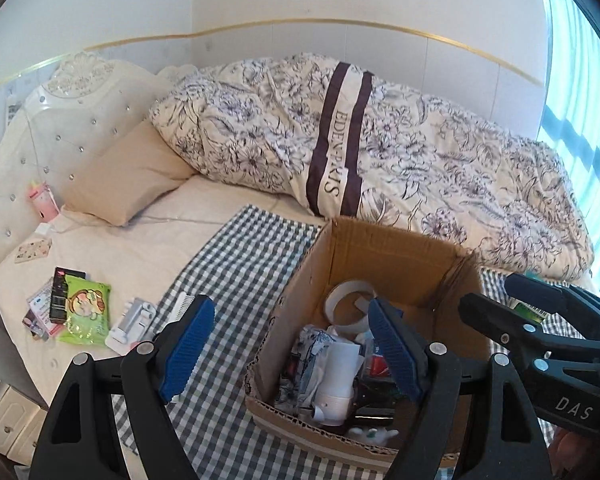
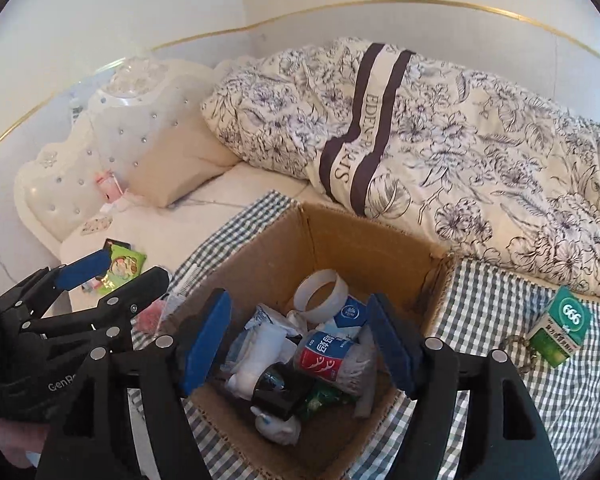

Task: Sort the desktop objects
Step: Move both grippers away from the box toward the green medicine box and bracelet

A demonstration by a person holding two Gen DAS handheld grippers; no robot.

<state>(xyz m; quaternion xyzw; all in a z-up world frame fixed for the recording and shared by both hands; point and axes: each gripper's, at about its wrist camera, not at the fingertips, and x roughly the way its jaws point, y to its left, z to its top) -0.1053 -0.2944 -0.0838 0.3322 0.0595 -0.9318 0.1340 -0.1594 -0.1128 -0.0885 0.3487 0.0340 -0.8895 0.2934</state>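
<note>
Closest to the cameras, both grippers hang over an open cardboard box (image 2: pixel 364 240) that sits on a checked cloth (image 1: pixel 236 264) on a bed. The left gripper (image 1: pixel 296 344) has its blue fingers (image 1: pixel 188 344) spread wide apart, and nothing is between them. One finger is over the cloth and the other is over the box. The right gripper (image 2: pixel 300 344) is spread wide too and holds nothing. Both of its fingers hang over the box.

The box is full of mixed-up things. A red and blue bottle (image 2: pixel 328 360) lies on its side in the middle. A white tape ring (image 2: pixel 320 292) leans near the back wall. A white tube (image 1: pixel 340 376) and a black thing (image 2: pixel 278 390) lie near the front. The rest is crumpled wrappers that are piled on each other, so it is hard to say what they are. The front of the box is cut off by the gripper arms.

To the right of the box, a green carton (image 2: pixel 560 328) marked 666 lies on the cloth. A looped string beside it is partly hidden by the right gripper.

To the left, on the cream sheet, a green packet (image 1: pixel 86 308) lies on some small cards. A white comb (image 1: pixel 184 302) pokes out behind the left finger.

Farther back are a tan pillow (image 1: pixel 128 176), a flowery quilt (image 1: pixel 400 148) and a white headboard (image 1: pixel 52 120). A small pink thing by the headboard is too tiny to make out.
</note>
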